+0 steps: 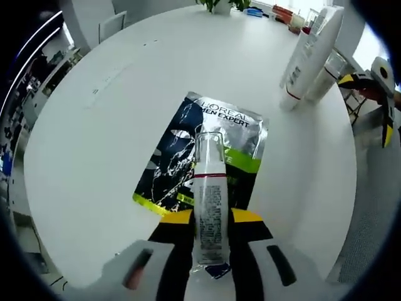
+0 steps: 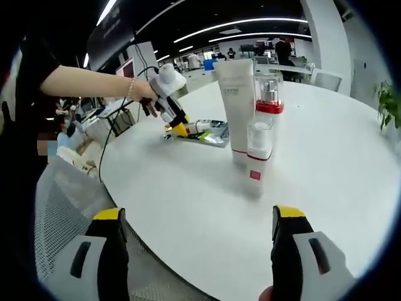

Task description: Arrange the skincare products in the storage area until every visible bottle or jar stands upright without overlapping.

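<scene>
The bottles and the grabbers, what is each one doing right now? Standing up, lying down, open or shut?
Left gripper: shut on the small bottle.
Small bottle: lying along the jaws, over the sachet.
Sachet: lying flat on the table.
White tube: standing upright.
Red-collared bottle: standing upright behind the others.
Clear-capped bottle: standing upright beside the tube.
Right gripper: open, holding nothing.

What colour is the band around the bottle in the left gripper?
Red, on a clear bottle with a white label; the left gripper view shows it best.
</scene>
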`<state>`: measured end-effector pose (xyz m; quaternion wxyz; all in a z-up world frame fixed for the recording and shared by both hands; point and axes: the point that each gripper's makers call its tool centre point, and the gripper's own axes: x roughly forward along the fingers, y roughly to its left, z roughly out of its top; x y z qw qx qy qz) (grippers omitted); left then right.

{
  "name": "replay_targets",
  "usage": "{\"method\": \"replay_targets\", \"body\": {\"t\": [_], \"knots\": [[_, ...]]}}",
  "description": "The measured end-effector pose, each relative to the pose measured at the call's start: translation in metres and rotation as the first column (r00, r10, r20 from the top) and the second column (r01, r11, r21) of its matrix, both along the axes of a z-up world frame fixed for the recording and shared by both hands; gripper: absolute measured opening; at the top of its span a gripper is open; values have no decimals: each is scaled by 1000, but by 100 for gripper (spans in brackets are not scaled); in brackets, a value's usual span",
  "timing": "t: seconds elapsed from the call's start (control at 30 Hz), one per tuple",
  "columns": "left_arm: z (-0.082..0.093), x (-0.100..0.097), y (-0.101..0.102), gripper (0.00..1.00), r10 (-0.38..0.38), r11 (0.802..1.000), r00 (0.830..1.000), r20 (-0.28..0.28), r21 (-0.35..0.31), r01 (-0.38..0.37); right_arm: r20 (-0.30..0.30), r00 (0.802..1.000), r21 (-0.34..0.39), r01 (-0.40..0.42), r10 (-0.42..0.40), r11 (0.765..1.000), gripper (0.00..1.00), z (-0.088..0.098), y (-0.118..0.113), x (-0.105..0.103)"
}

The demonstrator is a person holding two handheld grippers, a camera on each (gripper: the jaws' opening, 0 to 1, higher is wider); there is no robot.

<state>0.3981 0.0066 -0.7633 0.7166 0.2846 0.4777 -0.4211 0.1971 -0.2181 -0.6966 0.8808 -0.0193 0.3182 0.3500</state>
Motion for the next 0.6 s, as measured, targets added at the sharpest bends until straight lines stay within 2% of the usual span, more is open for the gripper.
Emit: {"method": "replay_targets", "body": {"t": [0.23,0.3,0.43,0.57,0.6], "knots": [[5,-1,2,24,29,1000,1000,9,-4,-29,2,1000,6,-8,8,1000,95,3,3,-1],[9,-5,0,24,49,998,999,1,-28,-48,4,1000,10,-10,10,1000,95,5,4,-1],[13,-8,-5,24,106,988,994,-24,-109,-108,8,1000,24,-10,10,1000,94,10,5,1],[29,-19,-16,24,174,958,982,-69,-219,-185,20,1000,58,-21,20,998,94,20,14,2],[28,-16,-16,24,179,952,981,-76,-240,-192,23,999,63,-25,24,998,94,21,16,2]]}}
